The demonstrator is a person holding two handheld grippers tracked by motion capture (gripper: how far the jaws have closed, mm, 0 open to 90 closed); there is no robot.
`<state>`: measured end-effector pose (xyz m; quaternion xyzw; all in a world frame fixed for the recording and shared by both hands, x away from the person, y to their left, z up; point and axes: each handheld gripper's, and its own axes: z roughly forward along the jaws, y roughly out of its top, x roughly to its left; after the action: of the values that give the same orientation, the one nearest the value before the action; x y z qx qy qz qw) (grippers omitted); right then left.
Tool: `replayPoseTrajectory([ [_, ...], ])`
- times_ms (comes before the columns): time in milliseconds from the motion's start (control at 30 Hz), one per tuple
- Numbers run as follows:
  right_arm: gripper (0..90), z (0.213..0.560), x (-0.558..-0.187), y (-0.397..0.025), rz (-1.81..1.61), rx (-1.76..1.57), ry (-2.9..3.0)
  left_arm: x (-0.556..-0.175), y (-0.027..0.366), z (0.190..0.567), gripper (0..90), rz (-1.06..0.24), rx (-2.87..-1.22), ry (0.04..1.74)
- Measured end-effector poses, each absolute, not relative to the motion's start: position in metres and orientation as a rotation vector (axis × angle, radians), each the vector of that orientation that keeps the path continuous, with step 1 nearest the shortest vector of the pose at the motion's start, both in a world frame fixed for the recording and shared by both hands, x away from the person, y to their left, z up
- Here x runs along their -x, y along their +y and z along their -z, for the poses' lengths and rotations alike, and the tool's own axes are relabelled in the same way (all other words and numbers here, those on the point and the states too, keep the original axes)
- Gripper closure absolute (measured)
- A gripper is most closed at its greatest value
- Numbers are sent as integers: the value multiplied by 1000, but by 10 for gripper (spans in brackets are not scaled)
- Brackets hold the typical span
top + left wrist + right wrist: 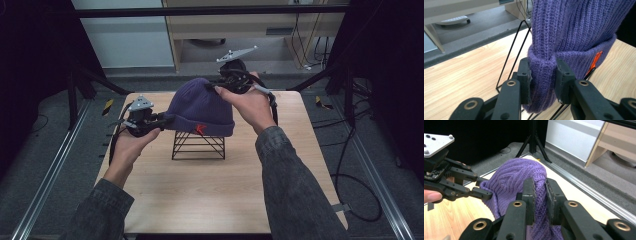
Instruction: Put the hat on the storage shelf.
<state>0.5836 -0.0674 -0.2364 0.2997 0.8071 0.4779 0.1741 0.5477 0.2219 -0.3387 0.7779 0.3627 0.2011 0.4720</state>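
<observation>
A purple knit beanie (200,107) with a small red mark sits over a black wire stand (198,145) at the middle of the table. My left gripper (162,120) is shut on the folded brim at the hat's left side; its jaws squeeze the thick cuff (542,77). My right gripper (220,85) is shut on a fold of the crown (539,192) at the hat's far right top. In the right gripper view the left gripper (485,193) shows at the left, pinching the beanie (516,180).
The wooden table (210,195) has bare room in front of the stand. Black frame legs (82,82) stand at the back corners. Cables (350,165) lie on the floor to the right, and a wooden desk (245,25) stands beyond.
</observation>
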Motion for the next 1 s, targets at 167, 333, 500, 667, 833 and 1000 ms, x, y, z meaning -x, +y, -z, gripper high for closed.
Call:
replayPoseTrajectory([
  [167, 792, 237, -581, -62, -1343, -835, 2311, -547, 226, 343, 695, -483, -1913, 887],
  [333, 792, 239, -580, -58, -1324, -817, 2331, -545, 228, 347, 695, -479, -1919, 895],
  [500, 792, 242, -579, -55, -1322, -809, 2353, -545, 230, 352, 695, -477, -1928, 898],
  [667, 792, 248, -578, -54, -1317, -805, 2373, -545, 232, 358, 695, -473, -1930, 904],
  [833, 791, 252, -577, -52, -1312, -804, 2389, -545, 234, 362, 694, -469, -1936, 913],
  [1000, 791, 257, -576, -50, -1302, -800, 2407, -545, 234, 368, 694, -463, -1944, 918],
])
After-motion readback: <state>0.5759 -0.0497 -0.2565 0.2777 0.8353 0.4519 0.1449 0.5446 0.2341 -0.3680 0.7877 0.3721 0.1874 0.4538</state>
